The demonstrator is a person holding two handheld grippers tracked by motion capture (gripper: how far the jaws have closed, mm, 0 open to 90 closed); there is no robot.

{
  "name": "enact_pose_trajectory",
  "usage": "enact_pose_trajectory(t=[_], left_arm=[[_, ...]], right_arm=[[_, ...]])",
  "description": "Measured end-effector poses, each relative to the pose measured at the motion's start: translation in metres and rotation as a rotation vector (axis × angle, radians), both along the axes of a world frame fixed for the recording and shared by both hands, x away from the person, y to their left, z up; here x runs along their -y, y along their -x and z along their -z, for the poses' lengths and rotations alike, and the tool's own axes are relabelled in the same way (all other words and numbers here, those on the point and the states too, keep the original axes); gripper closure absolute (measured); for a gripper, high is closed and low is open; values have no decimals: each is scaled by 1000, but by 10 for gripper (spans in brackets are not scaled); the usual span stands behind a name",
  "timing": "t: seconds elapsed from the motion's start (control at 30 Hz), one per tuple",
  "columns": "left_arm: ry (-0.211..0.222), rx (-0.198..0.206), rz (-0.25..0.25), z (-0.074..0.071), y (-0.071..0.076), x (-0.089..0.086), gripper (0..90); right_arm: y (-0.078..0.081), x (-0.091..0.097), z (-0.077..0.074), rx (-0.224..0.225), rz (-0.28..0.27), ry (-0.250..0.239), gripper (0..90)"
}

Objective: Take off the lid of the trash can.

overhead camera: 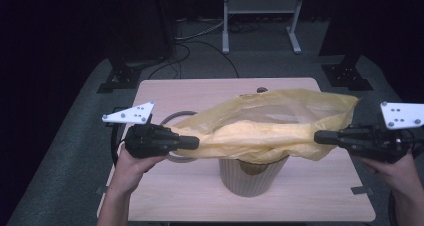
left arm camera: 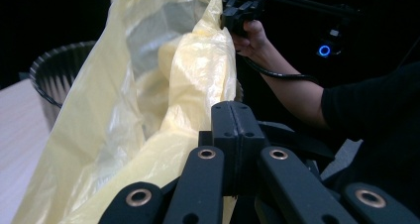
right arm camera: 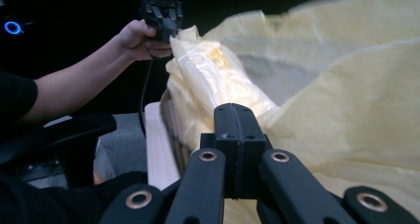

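A person stretches a yellow plastic bag (overhead camera: 270, 126) wide above a ribbed waste bin (overhead camera: 252, 178) standing on the near middle of a pale wooden table (overhead camera: 310, 196). The left gripper (overhead camera: 192, 143), held level at the left of the scene, is clamped on the bag's left edge; the right gripper (overhead camera: 320, 137), held level at the right, is clamped on its right edge, so the bag hangs spread between the two with its mouth opened over the bin. In the left gripper view the closed jaws pinch the yellow film, with the bin's dark rim (left arm camera: 54, 60) off to the left and the other hand (left arm camera: 252, 35) gripping the far corner. The right gripper view shows the same from the opposite side, jaws together on the bag (right arm camera: 346, 110). A grey ring of cable (overhead camera: 172, 117) lies on the table behind the left gripper.
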State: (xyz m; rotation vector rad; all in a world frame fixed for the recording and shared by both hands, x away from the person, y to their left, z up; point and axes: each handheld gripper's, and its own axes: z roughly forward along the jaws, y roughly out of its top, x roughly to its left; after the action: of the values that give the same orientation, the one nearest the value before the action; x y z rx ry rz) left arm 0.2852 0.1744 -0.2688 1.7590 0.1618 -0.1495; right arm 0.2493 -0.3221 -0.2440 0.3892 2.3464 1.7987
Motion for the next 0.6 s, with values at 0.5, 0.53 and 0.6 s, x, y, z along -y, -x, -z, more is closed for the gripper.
enact_pose_trajectory(t=[0.5,0.53,0.6], left_arm=[[-54,-98,64,45,20,5,897],[-64,-101,68,48,21,6,897],[-79,-113,63,54,22,6,897]], right_arm=[[23,2,49,-115,-34,23,900],[23,2,50,-120,-36,27,900],[24,2,55,-132,-32,38,900]])
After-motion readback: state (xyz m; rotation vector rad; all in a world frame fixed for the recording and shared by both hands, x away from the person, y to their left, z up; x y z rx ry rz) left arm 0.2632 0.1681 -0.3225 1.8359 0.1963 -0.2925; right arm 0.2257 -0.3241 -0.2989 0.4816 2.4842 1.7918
